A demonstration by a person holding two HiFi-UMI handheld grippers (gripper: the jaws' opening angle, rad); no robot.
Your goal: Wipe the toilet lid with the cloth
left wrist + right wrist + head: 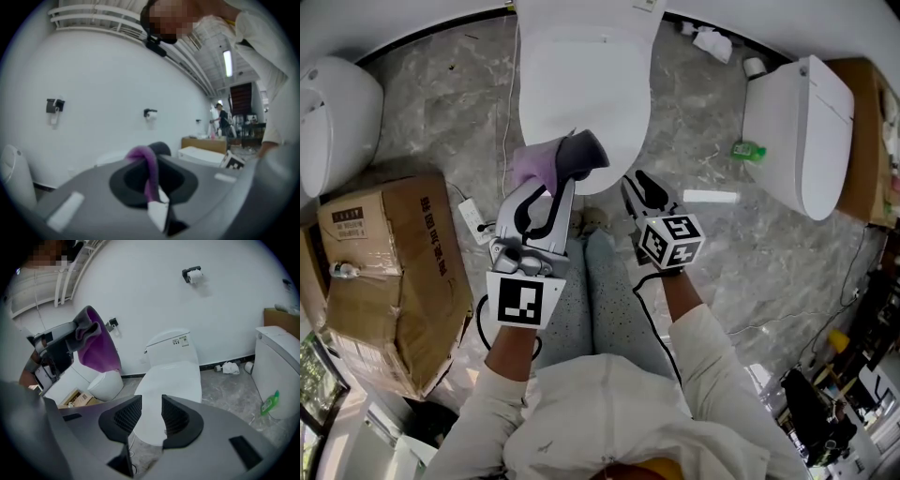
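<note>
The white toilet lid (581, 84) lies closed just ahead of me and fills the middle of the right gripper view (171, 380). My left gripper (577, 157) hovers over the lid's near edge, shut on a purple cloth (534, 167). That cloth (151, 171) hangs pinched between its jaws in the left gripper view, and shows draped from it in the right gripper view (96, 350). My right gripper (639, 190) is to the right, off the lid's near right edge. Its jaws (151, 408) stand apart with nothing between them, pointing down at the lid.
A torn cardboard box (389, 272) stands on the marble floor at left, with a power strip (473, 220) beside it. Other white toilets sit at far left (333, 112) and right (802, 131). A green bottle (748, 150) and crumpled paper (712, 42) lie near the right one.
</note>
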